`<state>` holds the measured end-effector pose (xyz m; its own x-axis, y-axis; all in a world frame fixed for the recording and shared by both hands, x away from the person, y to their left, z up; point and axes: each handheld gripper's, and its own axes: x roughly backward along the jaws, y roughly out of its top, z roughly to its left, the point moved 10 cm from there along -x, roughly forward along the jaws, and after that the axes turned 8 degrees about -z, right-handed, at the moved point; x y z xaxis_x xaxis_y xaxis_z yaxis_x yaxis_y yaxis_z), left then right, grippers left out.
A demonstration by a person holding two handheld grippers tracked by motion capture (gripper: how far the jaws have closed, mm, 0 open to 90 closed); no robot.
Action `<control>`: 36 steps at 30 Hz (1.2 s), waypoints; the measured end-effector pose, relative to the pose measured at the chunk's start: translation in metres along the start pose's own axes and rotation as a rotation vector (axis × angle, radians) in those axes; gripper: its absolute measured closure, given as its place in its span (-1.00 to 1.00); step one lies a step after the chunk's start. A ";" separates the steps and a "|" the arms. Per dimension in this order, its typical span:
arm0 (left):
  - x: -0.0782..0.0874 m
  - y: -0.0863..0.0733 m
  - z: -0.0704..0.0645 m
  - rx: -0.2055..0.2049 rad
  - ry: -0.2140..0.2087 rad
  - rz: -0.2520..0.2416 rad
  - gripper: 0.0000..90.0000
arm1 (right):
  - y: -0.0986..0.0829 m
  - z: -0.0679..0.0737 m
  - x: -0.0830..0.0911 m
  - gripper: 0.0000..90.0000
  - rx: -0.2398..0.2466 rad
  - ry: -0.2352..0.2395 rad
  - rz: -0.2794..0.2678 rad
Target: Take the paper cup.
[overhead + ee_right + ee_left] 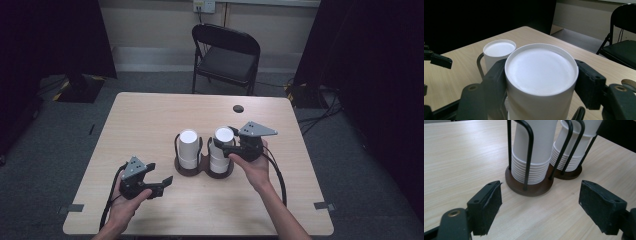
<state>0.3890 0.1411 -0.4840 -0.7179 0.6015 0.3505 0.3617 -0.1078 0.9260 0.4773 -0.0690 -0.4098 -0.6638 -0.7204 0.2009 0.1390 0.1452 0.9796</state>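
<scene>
Item: we hold the right gripper (231,138) clamped round the top cup (541,75) of the right-hand stack in its wire holder (529,185), apparently to lift it, while our left gripper (159,181) waits gaping nearby on the table (150,110).

- Bare surface (150,115) lies open along the far and left edges.
- Two cup stacks (189,148) in a wire holder (202,168) block the middle.
- Near-edge centre stays free.

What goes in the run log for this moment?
right claw: shut on right cup stack | left claw: open, facing left cup stack | holder: on table
</scene>
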 end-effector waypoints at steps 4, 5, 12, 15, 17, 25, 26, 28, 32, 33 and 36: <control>0.000 0.000 0.002 0.012 0.001 -0.001 -0.62 | 0.004 -0.001 0.001 -0.26 -0.001 -0.003 -0.005; 0.000 0.001 0.001 0.010 -0.004 -0.007 -0.62 | 0.004 -0.002 0.001 -0.26 0.000 -0.004 -0.005; 0.000 0.000 0.000 0.002 -0.006 -0.005 -0.63 | 0.010 -0.003 0.003 -0.26 0.001 -0.007 -0.012; 0.000 0.001 0.000 0.003 -0.003 -0.009 -0.63 | 0.012 -0.003 0.003 -0.26 0.001 -0.006 -0.019; 0.000 0.001 0.000 -0.001 -0.004 -0.011 -0.62 | 0.014 -0.003 0.003 -0.26 0.003 -0.010 -0.024; 0.000 0.001 0.000 -0.004 -0.004 -0.010 -0.61 | 0.019 -0.004 0.004 -0.26 -0.005 -0.008 -0.042; 0.000 0.001 0.000 -0.001 -0.004 -0.013 -0.61 | 0.020 -0.004 0.004 -0.26 -0.006 -0.009 -0.042; 0.000 0.001 0.000 0.000 -0.003 -0.013 -0.61 | 0.021 -0.004 0.005 -0.26 -0.005 -0.009 -0.047; 0.000 0.001 0.000 -0.005 0.003 -0.009 -0.61 | 0.024 -0.004 0.006 -0.26 -0.009 -0.009 -0.054; 0.000 0.001 0.000 0.001 0.004 -0.012 -0.61 | 0.025 -0.004 0.006 -0.26 -0.007 -0.009 -0.057; 0.000 0.001 0.000 0.001 0.005 -0.013 -0.61 | 0.028 -0.005 0.007 -0.26 -0.011 -0.014 -0.067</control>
<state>0.3893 0.1410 -0.4826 -0.7253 0.5991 0.3392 0.3529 -0.0995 0.9303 0.4803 -0.0730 -0.3815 -0.6819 -0.7188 0.1352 0.1018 0.0898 0.9907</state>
